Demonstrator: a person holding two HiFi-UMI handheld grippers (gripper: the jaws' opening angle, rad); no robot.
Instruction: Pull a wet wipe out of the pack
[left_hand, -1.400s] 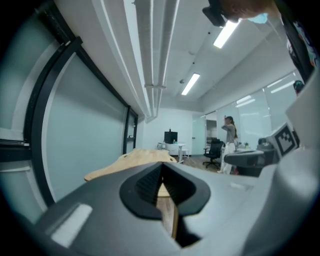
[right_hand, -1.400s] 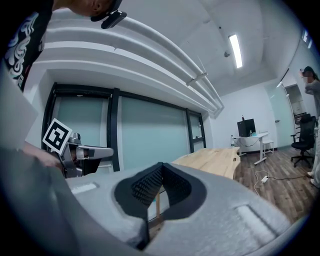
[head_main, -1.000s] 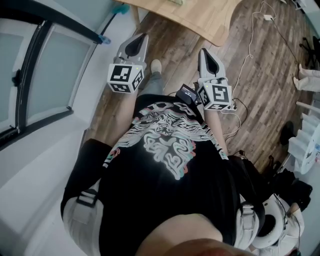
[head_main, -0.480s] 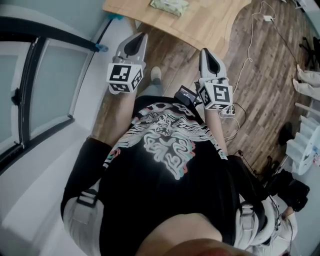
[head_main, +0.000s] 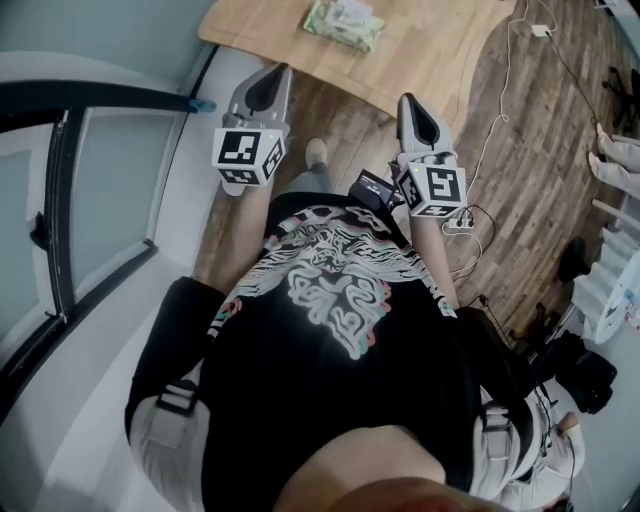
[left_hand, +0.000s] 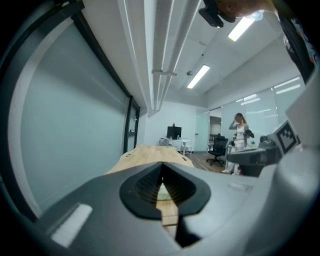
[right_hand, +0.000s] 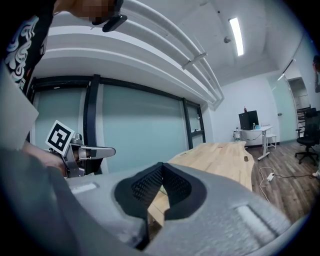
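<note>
**Three cameras, one shared table**

The head view looks steeply down past the person's chest to the wooden table (head_main: 420, 50) at its top edge. The cameras on the left gripper (head_main: 277, 75) and right gripper (head_main: 407, 102) sit close behind the jaws and face level along that table.

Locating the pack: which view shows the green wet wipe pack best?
The head view: the green wet wipe pack lies plainly on the light wooden table. The left gripper view shows only a pale sliver past its jaws, perhaps the pack; the right gripper view shows just tabletop.
</note>
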